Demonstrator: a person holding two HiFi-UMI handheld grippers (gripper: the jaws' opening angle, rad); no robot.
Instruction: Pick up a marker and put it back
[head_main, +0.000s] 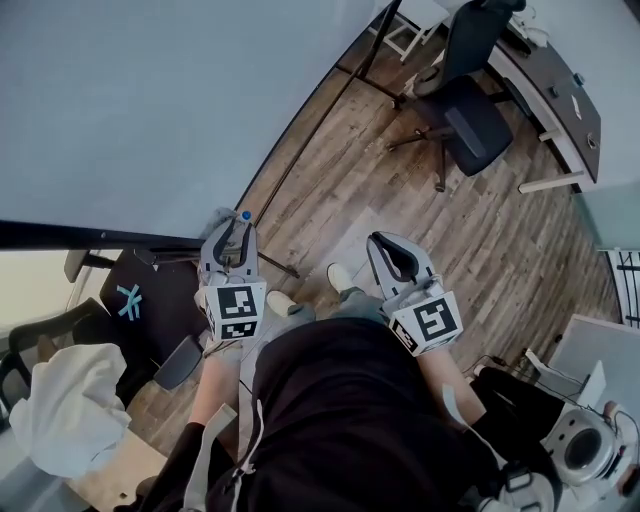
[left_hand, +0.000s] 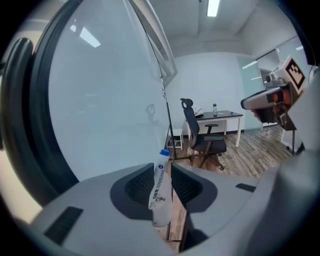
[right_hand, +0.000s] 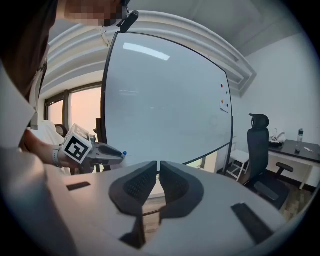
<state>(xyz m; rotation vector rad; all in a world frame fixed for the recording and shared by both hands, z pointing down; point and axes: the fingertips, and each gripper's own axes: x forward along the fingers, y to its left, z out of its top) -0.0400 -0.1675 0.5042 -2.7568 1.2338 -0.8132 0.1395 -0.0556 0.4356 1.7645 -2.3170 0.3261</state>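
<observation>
Holding the marker (left_hand: 159, 192) in my left gripper (head_main: 236, 228), I have the jaws closed low on its white body, so the blue cap (left_hand: 164, 153) sticks out past the tips toward 12 o'clock, leaning a little toward 11. My right gripper (right_hand: 157, 170) is empty, its jaws drawn almost together with only a slit between them, and it hangs at about 3 o'clock of the left one, well apart. The whiteboard (head_main: 150, 110) fills the space from 9 to 12 o'clock ahead of me. Its dark lower edge (head_main: 100, 237) runs near the left gripper at 9 o'clock. I judge that is where the marker belongs, though I cannot make out a ledge plainly. To do this well I would turn the marker level with that edge before going in, since it sits tilted in the grip and could swing or slip. Then I would lower it until it rests along its length, and only then ease the jaws apart. The right gripper has no part in this and is best held aside.
</observation>
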